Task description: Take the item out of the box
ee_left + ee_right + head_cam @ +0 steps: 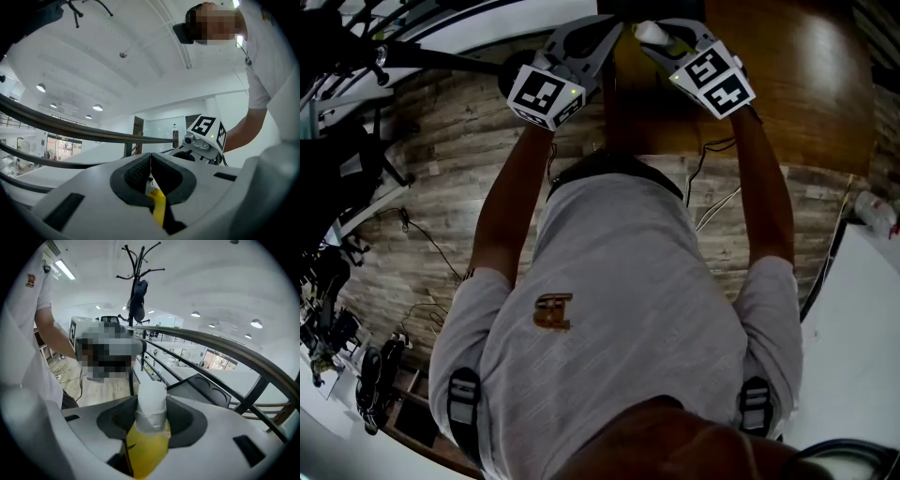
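Note:
My right gripper is shut on a yellow bottle with a white cap; the cap sticks out past the pads. In the head view that cap shows at the top, with the right gripper held high in front of the person. The left gripper has its pads meeting at the tips. A thin yellow strip shows low in the gap behind them; I cannot tell what it is. Both grippers are raised side by side, the left gripper close to the right one. No box is in view.
Under the person lies a wood-plank floor with cables. A brown table is ahead and a white surface at the right. Dark gear lies at the left. A coat rack and a railing stand beyond.

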A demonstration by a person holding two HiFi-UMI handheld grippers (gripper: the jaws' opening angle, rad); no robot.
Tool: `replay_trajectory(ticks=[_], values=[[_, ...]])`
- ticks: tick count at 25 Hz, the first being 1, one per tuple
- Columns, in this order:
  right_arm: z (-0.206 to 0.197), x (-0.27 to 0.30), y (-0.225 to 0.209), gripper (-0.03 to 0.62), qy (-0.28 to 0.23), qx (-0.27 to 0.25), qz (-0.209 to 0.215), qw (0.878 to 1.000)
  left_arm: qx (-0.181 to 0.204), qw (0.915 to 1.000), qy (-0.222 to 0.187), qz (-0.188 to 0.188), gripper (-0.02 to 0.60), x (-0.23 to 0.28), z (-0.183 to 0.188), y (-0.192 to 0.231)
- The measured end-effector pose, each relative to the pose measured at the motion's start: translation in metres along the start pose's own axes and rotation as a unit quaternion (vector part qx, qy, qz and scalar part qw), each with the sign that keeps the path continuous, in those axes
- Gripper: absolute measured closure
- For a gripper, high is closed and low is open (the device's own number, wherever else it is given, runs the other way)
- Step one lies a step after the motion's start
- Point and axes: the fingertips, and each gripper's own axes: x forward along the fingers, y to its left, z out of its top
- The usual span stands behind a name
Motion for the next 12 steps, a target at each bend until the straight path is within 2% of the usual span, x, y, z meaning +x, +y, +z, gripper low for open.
replay_trajectory(ticks=[6,12], values=[[0.037,-0.038,0.002,0.395,-0.089,0.029,-0.030,0.995,0.010,0.9997,-0.020,-0.004,0.561,-0.005,0.025,-0.011],[0.063,-0.072,0.001,0.395,-0.168,0.059,-0.055,0.982,0.015,0.9996,-0.024,0.000,0.561,-0.008,0.045,-0.020]])
